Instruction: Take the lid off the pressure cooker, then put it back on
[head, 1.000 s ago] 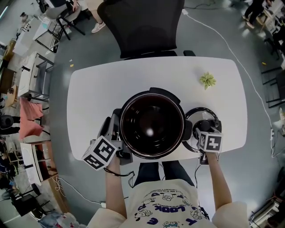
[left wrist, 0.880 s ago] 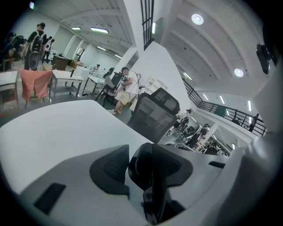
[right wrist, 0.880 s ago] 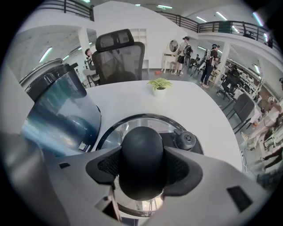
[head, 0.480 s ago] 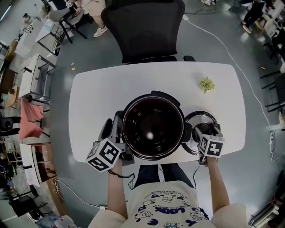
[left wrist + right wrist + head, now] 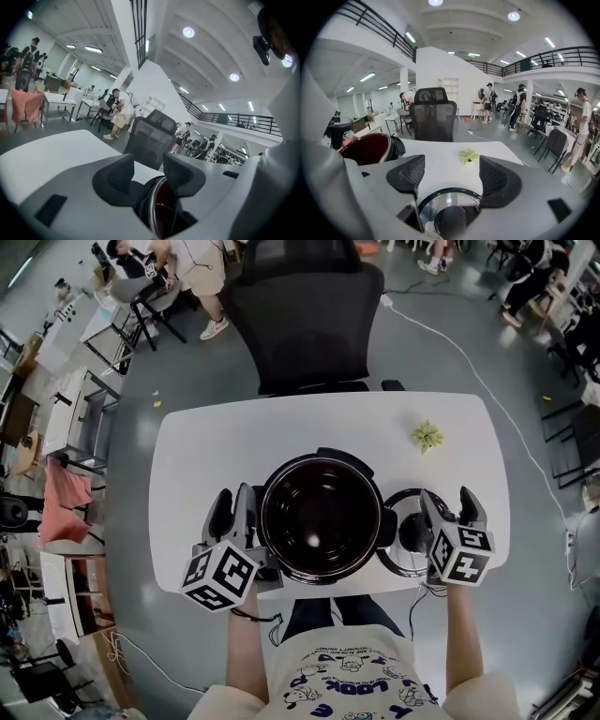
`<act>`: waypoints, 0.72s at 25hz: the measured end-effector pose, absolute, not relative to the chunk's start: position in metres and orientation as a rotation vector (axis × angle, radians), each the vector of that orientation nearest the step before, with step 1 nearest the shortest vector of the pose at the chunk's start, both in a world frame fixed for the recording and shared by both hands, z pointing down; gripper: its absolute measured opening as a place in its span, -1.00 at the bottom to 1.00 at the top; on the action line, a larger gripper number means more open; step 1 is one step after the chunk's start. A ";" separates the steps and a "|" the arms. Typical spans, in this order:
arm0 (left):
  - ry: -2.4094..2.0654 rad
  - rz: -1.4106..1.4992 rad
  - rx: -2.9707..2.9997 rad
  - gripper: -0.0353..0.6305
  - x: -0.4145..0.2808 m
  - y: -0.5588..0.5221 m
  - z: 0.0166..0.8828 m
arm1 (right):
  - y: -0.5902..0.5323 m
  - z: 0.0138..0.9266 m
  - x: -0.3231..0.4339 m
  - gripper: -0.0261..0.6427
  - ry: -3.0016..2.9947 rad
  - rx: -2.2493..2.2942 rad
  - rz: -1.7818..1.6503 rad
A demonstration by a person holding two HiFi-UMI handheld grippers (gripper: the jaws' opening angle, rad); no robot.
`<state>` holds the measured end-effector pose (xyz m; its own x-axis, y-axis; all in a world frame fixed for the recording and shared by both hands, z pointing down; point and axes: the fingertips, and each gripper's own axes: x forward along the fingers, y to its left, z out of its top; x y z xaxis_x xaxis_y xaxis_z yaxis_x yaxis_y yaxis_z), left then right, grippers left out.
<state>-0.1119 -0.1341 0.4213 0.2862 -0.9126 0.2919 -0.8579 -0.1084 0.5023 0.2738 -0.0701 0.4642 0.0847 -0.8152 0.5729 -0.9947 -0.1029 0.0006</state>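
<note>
Lid (image 5: 401, 563) lies on the counter (image 5: 234, 437) at right of centre, beside the open cooker (image 5: 321, 517). Right claw (image 5: 447, 503) above it is closing, empty; left claw (image 5: 232, 504) is opening, empty. A grab off the knob may drop it.

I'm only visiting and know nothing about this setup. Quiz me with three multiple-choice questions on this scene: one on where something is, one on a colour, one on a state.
1. Where is the lid?
A. On top of the pot
B. On the table, at the person's right of the pressure cooker
C. Under the table

2. What colour is the small leafy thing on the table's far right part?
A. Red
B. Blue
C. Green

3. The pressure cooker is:
A. Open on top
B. Closed
C. Tipped on its side

Answers:
1 B: the lid lies flat on the white top beside the pot.
2 C: it shows pale green in both the head view and the right gripper view.
3 A: the head view looks straight into its dark bowl.
</note>
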 end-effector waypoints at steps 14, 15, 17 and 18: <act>-1.644 -0.184 2.385 -0.41 -0.064 -0.134 0.294 | -0.090 0.306 0.239 -0.16 -2.043 2.174 0.225; -1.651 -0.189 2.408 -0.44 -0.061 -0.133 0.287 | -0.089 0.299 0.237 -0.20 -2.053 2.191 0.203; -1.663 -0.202 2.450 -0.48 -0.056 -0.130 0.273 | -0.086 0.285 0.234 -0.27 -2.075 2.214 0.161; -1.668 -0.209 2.469 -0.50 -0.053 -0.128 0.268 | -0.085 0.279 0.232 -0.29 -2.087 2.219 0.142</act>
<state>-0.0526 -0.1283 0.2676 0.3705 -0.9284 -0.0290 -0.9068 -0.3683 0.2049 0.2317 -0.0853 0.2792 0.0612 -0.9896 0.1305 -0.9981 -0.0612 0.0035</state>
